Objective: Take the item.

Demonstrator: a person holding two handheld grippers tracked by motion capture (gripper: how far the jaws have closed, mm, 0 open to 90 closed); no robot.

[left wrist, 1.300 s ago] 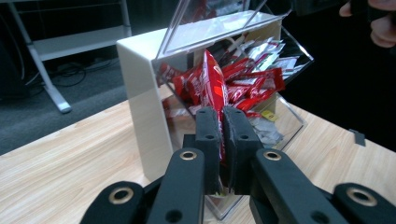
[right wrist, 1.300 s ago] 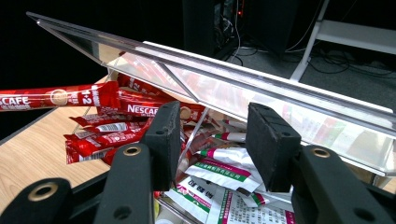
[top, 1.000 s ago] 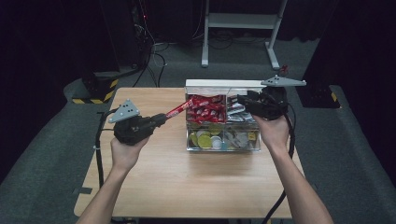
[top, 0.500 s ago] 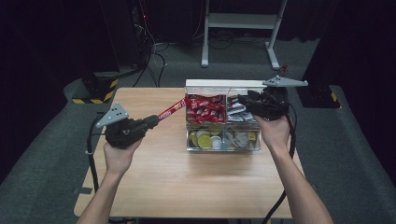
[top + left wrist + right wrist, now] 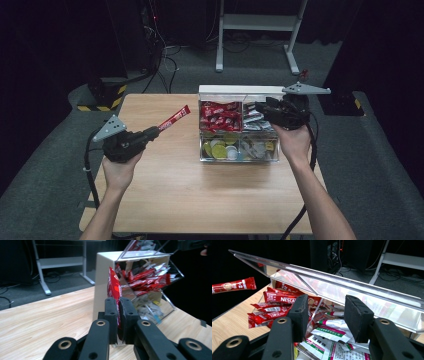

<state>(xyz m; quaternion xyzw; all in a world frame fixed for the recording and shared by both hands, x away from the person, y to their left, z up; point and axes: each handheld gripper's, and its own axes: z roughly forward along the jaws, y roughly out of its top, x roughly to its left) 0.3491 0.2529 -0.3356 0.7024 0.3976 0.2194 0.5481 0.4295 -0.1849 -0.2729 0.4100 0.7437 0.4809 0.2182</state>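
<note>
pinching a red sachet [image 5: 114, 287], left fingers [image 5: 111, 315] clamped.

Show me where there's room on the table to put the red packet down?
Bare wood lies left of the clear box, below the left gripper holding the red packet, and along the near edge of the table. The box itself is crowded.
</note>
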